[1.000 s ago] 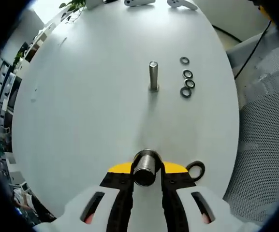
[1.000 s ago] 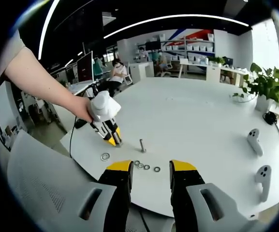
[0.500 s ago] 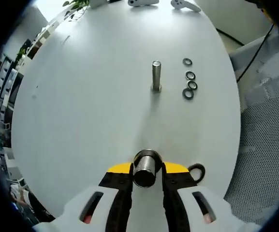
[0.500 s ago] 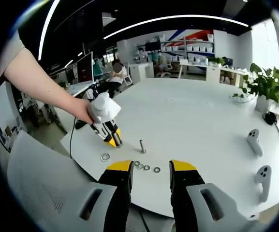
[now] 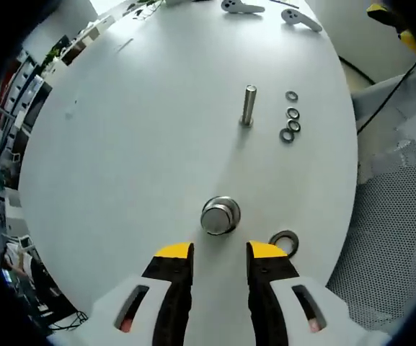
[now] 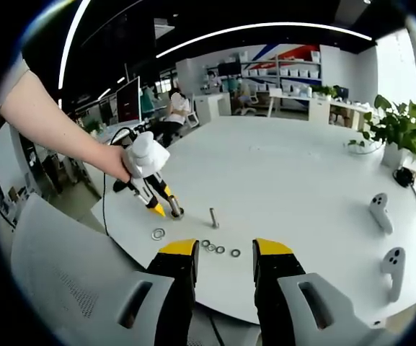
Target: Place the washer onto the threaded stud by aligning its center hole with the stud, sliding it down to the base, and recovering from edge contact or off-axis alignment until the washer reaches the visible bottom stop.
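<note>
A white round tabletop (image 5: 121, 144) lies ahead of the left gripper (image 5: 218, 251), whose yellow-tipped fingers (image 5: 173, 254) stand apart and hold nothing. Just beyond the fingertips, centred between them, a short upright metal cylinder (image 5: 220, 215) stands free on the tabletop. Just outside the right finger lies a single dark washer (image 5: 285, 240). Farther ahead, well clear of the fingers, the threaded stud (image 5: 249, 105) stands upright, with four more loose washers (image 5: 290, 115) in a row just beside it.

In the right gripper view, the right gripper (image 6: 223, 251) hovers off the tabletop's near edge, its fingers (image 6: 181, 254) parted and empty. The stud (image 6: 213, 217) and the washer row (image 6: 218, 249) sit just beyond its fingertips; the left gripper (image 6: 158, 207) shows to the left, in a person's hand (image 6: 117, 164).

Likely risks: a flat washer on smooth tabletop may skid or flip when pinched. A swing toward the stud could knock the free cylinder over. Held tilted, the washer could catch on the stud's top edge or threads and jam partway down.
</note>
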Available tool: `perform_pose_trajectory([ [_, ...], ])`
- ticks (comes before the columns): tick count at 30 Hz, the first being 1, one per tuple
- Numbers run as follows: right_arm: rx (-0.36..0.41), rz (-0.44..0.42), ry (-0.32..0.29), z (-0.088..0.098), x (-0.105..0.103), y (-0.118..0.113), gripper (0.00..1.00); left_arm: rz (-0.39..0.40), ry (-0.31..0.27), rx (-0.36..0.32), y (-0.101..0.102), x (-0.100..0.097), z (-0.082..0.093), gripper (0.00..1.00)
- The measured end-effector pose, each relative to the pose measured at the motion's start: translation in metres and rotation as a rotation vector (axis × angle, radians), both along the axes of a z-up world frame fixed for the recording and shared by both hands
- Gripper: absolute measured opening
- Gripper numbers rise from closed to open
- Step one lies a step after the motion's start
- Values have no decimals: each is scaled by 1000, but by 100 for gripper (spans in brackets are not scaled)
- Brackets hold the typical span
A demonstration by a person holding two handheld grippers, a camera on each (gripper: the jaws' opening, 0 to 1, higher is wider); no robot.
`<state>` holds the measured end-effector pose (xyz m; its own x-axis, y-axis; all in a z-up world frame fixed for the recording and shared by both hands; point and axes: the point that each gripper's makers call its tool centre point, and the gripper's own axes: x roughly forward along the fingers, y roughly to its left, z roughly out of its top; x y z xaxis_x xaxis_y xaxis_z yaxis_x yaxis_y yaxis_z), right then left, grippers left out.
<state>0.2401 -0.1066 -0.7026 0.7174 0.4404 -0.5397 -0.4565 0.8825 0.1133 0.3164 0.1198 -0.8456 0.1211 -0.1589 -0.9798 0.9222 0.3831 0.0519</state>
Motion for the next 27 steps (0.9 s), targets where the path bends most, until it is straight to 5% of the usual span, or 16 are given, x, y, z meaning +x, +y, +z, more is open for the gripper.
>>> perform_pose_trajectory([
  [23,-11,26,14,-4,-2,4,32,33,79,-26,-10,-50,-19,29],
  [27,-8,21,15,-3,-2,3,32,-22,81,-3,-12,-57,-26,29],
])
